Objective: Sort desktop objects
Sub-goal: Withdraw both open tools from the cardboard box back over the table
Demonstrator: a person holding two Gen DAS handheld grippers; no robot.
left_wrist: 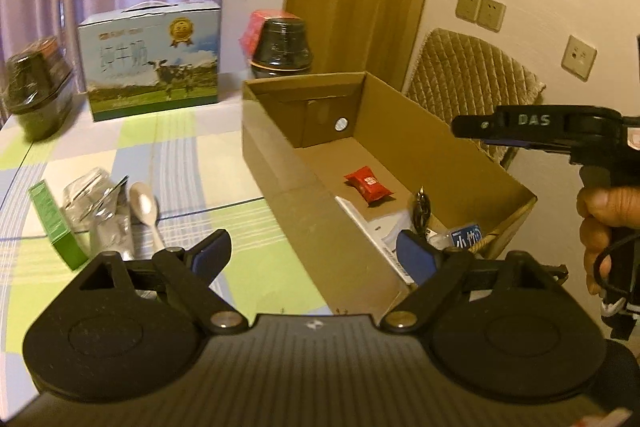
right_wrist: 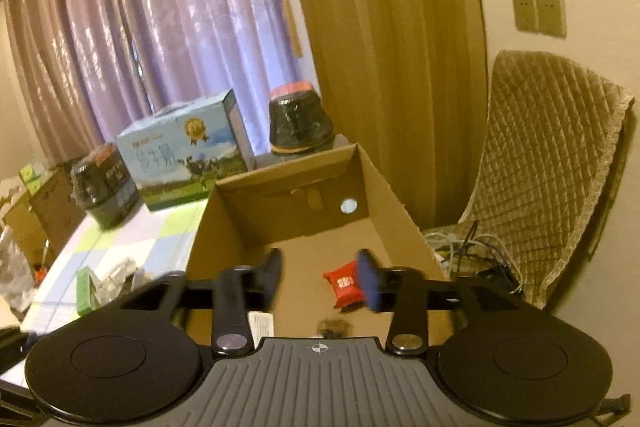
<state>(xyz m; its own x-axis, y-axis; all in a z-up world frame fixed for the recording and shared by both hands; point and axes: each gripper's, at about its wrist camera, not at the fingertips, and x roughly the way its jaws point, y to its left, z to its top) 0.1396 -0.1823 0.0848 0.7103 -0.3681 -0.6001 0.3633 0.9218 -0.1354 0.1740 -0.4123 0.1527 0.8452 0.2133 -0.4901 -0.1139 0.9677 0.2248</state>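
Observation:
An open cardboard box [left_wrist: 280, 163] lies on the checked tablecloth. Inside it are a red snack packet [left_wrist: 368, 185], a dark bunch of keys [left_wrist: 420, 207], white paper and a blue-labelled packet [left_wrist: 466, 237]. My left gripper [left_wrist: 314, 259] is open and empty, straddling the box's near left wall. Left of the box lie a white spoon [left_wrist: 146, 209], crumpled clear wrapping [left_wrist: 96, 211] and a green carton [left_wrist: 56, 227]. My right gripper [right_wrist: 320, 277] hangs open and empty above the box [right_wrist: 224, 219], just left of the red packet [right_wrist: 344, 283]. From the left wrist view, a hand [left_wrist: 604, 223] holds it.
A milk gift carton [left_wrist: 152, 63] and two black wrapped bowls [left_wrist: 280, 43] [left_wrist: 36, 87] stand along the table's far side. A chair with a quilted cover [right_wrist: 540, 163] stands right of the box, with cables on its seat. Curtains hang behind.

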